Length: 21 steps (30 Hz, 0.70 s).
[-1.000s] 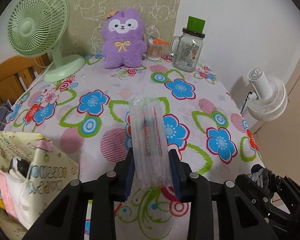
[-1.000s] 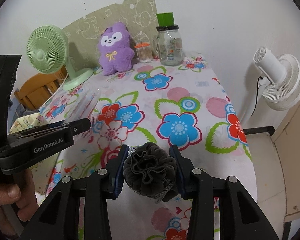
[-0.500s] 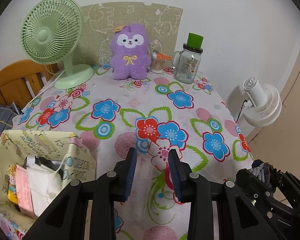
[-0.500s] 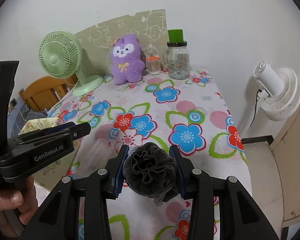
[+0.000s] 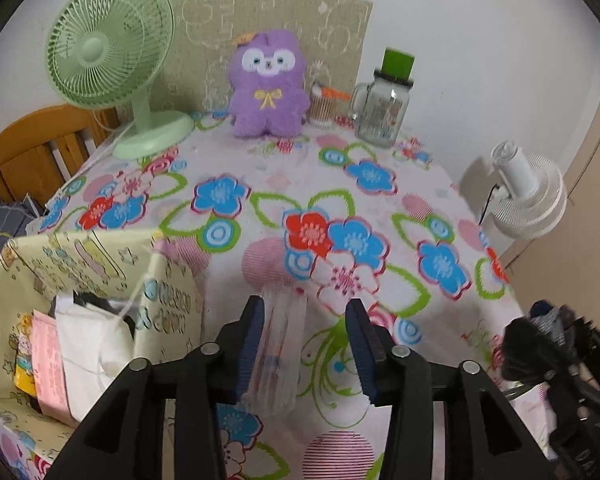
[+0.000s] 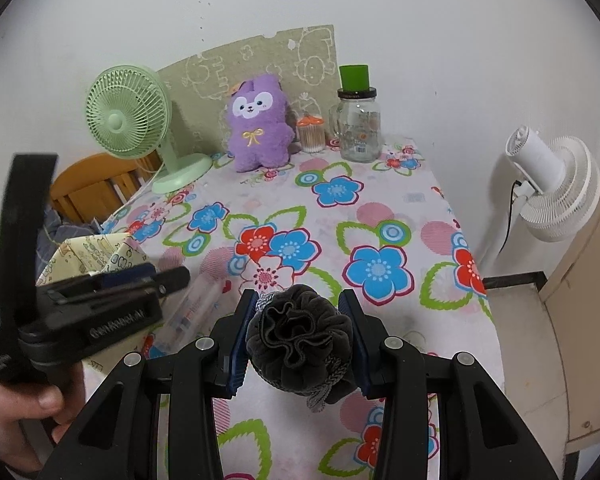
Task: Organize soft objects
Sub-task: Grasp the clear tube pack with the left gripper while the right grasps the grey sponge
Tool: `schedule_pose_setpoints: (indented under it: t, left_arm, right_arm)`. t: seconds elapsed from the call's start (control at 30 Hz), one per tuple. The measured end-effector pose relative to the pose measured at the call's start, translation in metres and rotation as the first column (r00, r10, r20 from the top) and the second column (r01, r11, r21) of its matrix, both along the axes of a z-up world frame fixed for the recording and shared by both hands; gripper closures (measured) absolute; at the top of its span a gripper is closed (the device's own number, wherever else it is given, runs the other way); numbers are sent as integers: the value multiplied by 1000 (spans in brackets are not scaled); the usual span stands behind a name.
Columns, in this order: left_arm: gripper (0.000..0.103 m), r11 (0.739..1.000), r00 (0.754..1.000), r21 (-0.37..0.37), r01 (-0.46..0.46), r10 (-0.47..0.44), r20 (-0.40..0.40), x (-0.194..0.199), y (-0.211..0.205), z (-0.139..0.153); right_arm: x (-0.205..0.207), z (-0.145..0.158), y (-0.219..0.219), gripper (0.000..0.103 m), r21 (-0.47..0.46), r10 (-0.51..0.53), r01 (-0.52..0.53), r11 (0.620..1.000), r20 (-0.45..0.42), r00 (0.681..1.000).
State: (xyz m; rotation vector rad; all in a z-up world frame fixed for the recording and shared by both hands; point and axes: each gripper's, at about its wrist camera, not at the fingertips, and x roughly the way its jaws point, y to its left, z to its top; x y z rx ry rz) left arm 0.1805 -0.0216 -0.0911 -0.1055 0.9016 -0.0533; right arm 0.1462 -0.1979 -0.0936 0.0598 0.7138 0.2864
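My left gripper (image 5: 306,334) is open. A clear plastic packet (image 5: 278,350) with red print hangs between its jaws, against the left finger (image 5: 252,336); it also shows in the right wrist view (image 6: 194,312). My right gripper (image 6: 298,330) is shut on a dark grey bath pouf (image 6: 300,340) above the table's near edge. A yellow patterned fabric bin (image 5: 80,256) holding white and pink soft items (image 5: 84,344) stands at lower left. A purple plush toy (image 5: 266,84) sits at the table's back.
A flowered tablecloth (image 5: 380,208) covers the table. A green desk fan (image 5: 112,60), a glass jar with a green lid (image 5: 382,108) and a cotton-swab holder (image 5: 322,106) stand at the back. A white floor fan (image 6: 552,188) is at right, a wooden chair (image 5: 36,152) at left.
My left gripper pulled back toward the near edge and opened; the clear packet slipped down from upright between the jaws. The right gripper also drew back, still holding the pouf.
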Motion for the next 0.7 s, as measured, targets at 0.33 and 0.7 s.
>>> schedule_pose_setpoints:
  t: [0.33,0.7]
  left_arm:
    - [14,988,995,139,73,-64,-73,9,-30,-38]
    - [0,973,992,229,27,2,-125,32,-41,-74]
  right_arm:
    - [7,-17,-10,58,26,-19,19,999,-27,999]
    - [19,-33,-33,59,56,-52,55,997,-56,997]
